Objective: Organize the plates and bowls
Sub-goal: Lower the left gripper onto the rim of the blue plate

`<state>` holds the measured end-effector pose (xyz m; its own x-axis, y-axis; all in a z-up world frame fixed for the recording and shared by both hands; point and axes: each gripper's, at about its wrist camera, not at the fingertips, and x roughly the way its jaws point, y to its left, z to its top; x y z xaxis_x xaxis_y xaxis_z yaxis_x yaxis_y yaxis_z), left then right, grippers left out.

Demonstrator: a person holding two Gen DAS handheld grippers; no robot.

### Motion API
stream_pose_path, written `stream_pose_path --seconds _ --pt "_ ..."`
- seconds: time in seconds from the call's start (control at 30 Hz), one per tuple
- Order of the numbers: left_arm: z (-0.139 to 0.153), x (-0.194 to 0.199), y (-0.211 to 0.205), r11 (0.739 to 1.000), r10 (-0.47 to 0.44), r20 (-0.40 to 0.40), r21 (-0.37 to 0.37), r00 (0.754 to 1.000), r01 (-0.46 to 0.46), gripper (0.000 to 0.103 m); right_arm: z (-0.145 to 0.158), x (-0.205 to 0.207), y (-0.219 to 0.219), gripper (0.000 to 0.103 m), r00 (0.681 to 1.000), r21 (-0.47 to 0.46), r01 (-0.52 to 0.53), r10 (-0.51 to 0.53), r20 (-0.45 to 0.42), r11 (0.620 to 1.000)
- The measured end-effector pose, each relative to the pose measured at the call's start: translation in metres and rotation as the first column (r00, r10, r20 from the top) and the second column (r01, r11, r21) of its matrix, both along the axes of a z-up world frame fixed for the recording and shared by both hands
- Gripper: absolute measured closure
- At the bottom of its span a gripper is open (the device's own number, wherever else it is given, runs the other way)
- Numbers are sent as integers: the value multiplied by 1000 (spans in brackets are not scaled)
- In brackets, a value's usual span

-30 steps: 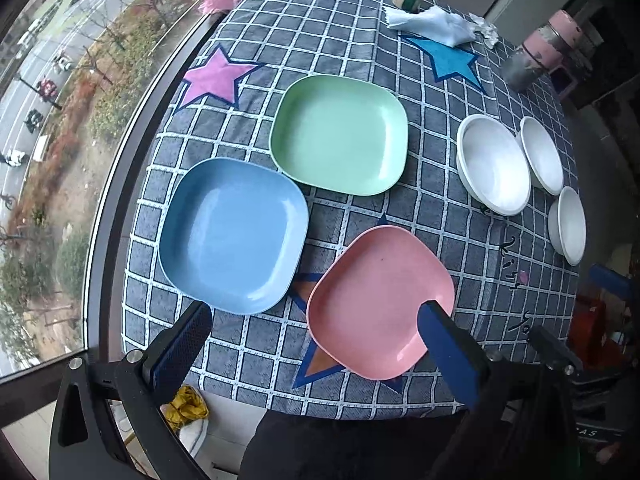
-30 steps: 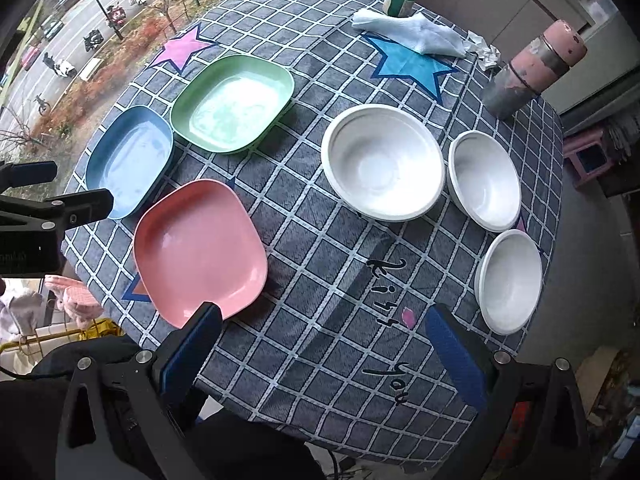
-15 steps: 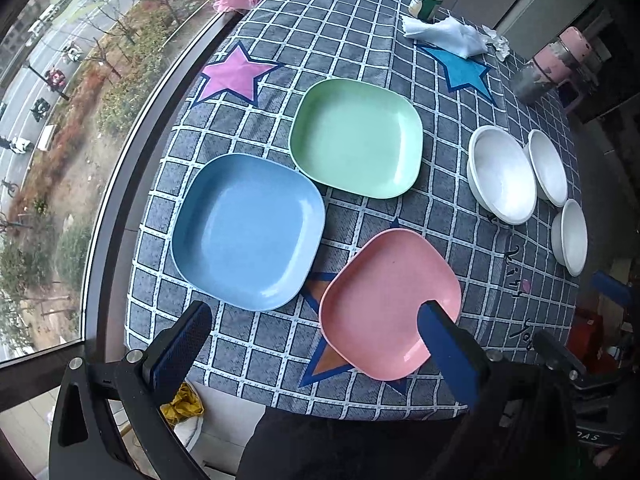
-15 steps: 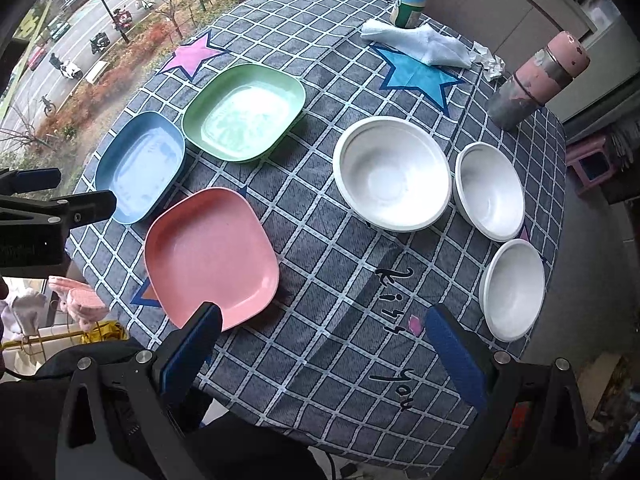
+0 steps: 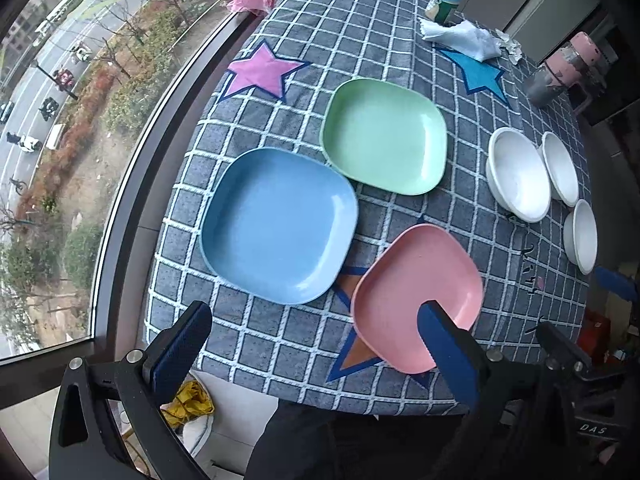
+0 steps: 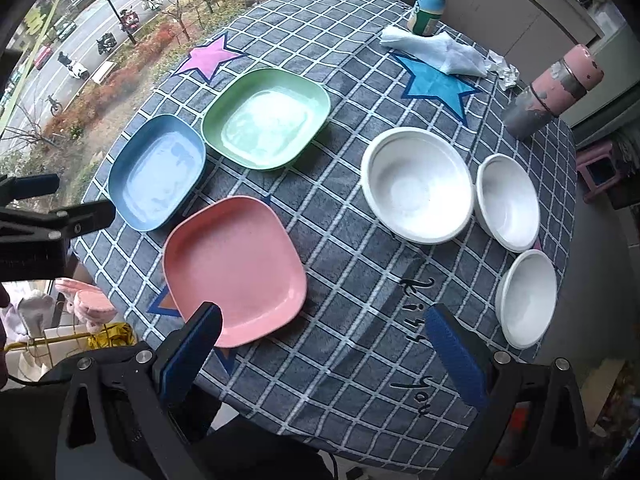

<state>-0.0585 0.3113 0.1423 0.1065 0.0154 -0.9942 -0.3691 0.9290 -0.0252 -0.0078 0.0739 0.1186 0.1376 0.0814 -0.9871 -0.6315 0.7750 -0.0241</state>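
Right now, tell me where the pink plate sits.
In both views the pink plate lies nearest the table's front edge, beside the blue plate, with the green plate beyond.

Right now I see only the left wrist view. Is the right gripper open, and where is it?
Observer: The right gripper is open and holds nothing. It is over the near edge of the table, between the pink plate and the smallest bowl.
Operator: The bowls look squeezed at the edge of my view. Is anything inside them?
Observer: No. The large bowl, the middle bowl and the smallest bowl are all empty.
Operator: Are any of them stacked?
Observer: No. Each one stands on the table on its own, upright, side by side.
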Motion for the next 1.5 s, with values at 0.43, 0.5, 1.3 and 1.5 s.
stream_pose_path --seconds 0.43,0.5,1.3,1.5 --pt "-15 -23 68 991 130 -3 25 992 -130 0 -19 7 59 1 995 92 39 -30 -95 995" --pt "-23 -21 74 992 122 -16 25 992 -121 0 -21 8 71 1 995 105 41 -31 -99 994" --pt "-76 19 104 998 -16 -71 66 997 21 2 -53 14 126 1 992 81 59 -50 -114 995" --pt "-80 20 113 999 -15 -64 42 998 18 2 -57 9 134 1 992 70 43 -34 -121 997"
